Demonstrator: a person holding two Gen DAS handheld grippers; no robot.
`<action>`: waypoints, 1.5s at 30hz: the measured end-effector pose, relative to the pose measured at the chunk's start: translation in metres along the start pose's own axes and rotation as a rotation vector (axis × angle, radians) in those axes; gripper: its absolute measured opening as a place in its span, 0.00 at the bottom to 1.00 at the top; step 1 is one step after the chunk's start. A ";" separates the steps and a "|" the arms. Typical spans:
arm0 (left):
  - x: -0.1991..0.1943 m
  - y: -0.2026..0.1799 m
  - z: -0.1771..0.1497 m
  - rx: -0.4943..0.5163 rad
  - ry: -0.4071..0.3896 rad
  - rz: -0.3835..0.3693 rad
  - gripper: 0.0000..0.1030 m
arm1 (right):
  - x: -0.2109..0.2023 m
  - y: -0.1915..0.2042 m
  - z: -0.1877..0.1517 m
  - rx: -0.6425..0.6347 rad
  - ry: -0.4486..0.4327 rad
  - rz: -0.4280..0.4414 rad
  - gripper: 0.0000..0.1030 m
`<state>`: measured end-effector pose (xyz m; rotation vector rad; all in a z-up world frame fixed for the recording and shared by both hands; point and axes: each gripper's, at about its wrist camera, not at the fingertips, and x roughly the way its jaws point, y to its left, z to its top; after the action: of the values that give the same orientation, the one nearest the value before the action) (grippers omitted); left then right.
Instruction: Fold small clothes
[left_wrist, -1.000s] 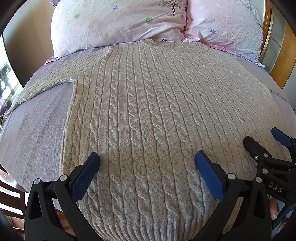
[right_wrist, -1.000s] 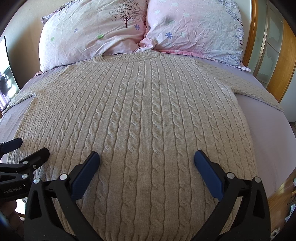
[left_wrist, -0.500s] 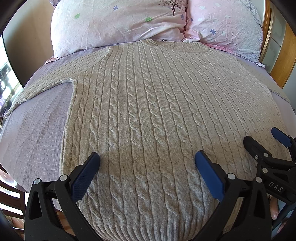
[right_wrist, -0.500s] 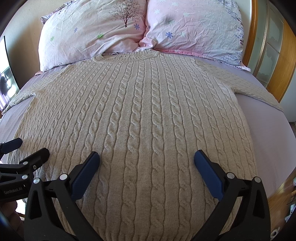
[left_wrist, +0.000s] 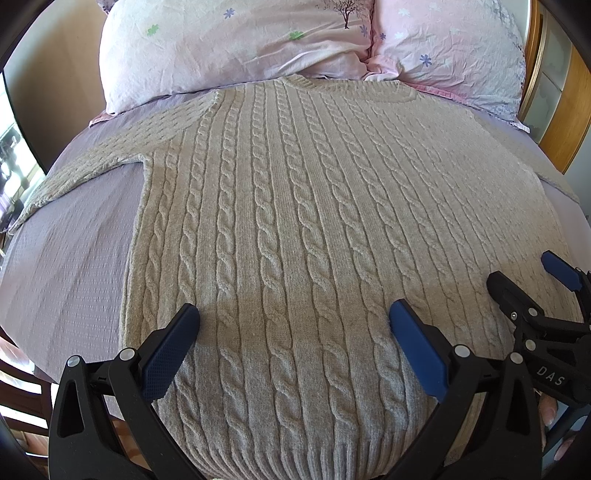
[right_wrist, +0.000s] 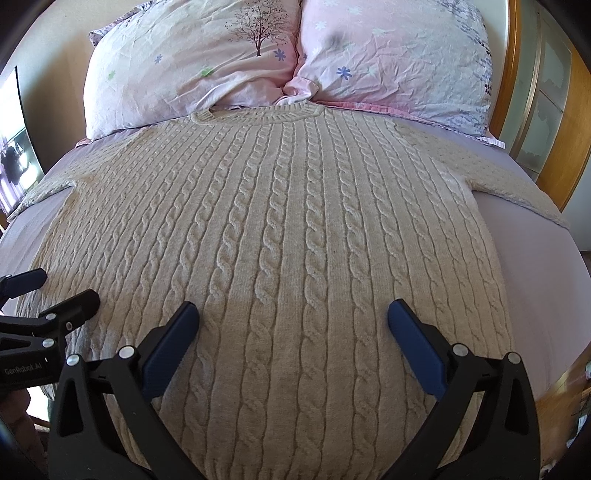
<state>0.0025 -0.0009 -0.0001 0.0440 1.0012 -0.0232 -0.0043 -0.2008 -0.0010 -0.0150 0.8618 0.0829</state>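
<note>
Both grippers, left gripper (left_wrist: 293, 332) and right gripper (right_wrist: 291, 328), side by side with jaws wide apart above the hem end of a beige cable-knit sweater (left_wrist: 314, 221) spread flat on the lilac bedsheet (left_wrist: 66, 266), collar toward two pillows (right_wrist: 192, 62).

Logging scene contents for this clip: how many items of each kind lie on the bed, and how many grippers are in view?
Sweater: 1
Pillows: 2, left pillow and right pillow
Grippers: 2, left gripper and right gripper, both open
Total: 5
</note>
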 end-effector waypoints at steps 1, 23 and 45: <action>0.000 0.001 0.001 0.000 0.003 0.000 0.99 | 0.000 -0.003 -0.002 -0.015 -0.018 0.019 0.98; -0.037 0.092 0.013 -0.291 -0.325 -0.319 0.99 | 0.023 -0.463 0.026 1.222 -0.151 -0.074 0.38; -0.005 0.359 0.035 -0.900 -0.330 -0.136 0.99 | -0.012 -0.067 0.175 0.205 -0.169 0.621 0.62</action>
<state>0.0429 0.3562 0.0326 -0.8261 0.6128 0.2876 0.1259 -0.2606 0.1209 0.4481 0.6771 0.5692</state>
